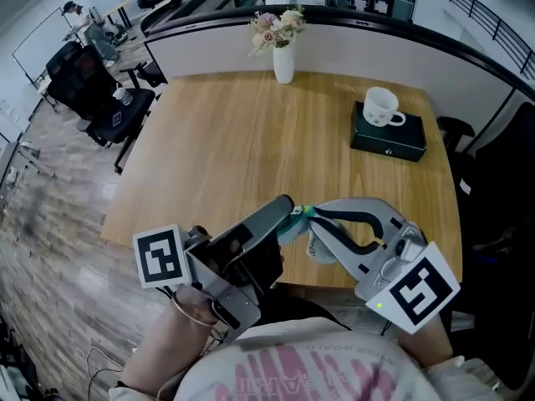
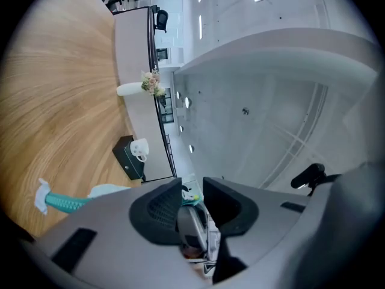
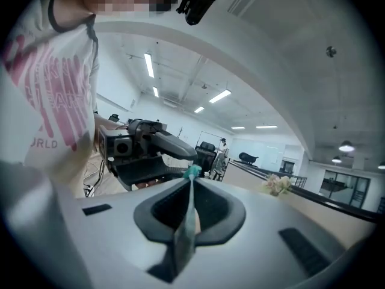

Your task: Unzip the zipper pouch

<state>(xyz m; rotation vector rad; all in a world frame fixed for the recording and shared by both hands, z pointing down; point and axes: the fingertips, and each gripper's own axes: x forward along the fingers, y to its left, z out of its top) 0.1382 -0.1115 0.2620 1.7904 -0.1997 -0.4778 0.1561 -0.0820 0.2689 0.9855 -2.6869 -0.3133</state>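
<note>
I hold a pale pouch [image 1: 318, 248] with a teal zipper band [image 1: 294, 221] in the air over the front edge of the wooden table [image 1: 242, 149]. My left gripper [image 1: 288, 204] comes from the lower left and its jaws are shut on one end of the pouch [image 2: 190, 217], which fills the narrow gap. My right gripper [image 1: 308, 215] comes from the lower right and meets it tip to tip. In the right gripper view a thin teal strip of the pouch [image 3: 186, 221] is pinched between the shut jaws of the right gripper [image 3: 191, 182]. The left gripper [image 3: 150, 143] shows just beyond.
At the table's far edge stands a white vase with flowers [image 1: 283, 57]. A white mug [image 1: 382, 107] sits on a dark box [image 1: 389, 139] at the far right. Office chairs [image 1: 92, 90] stand on the floor at the left.
</note>
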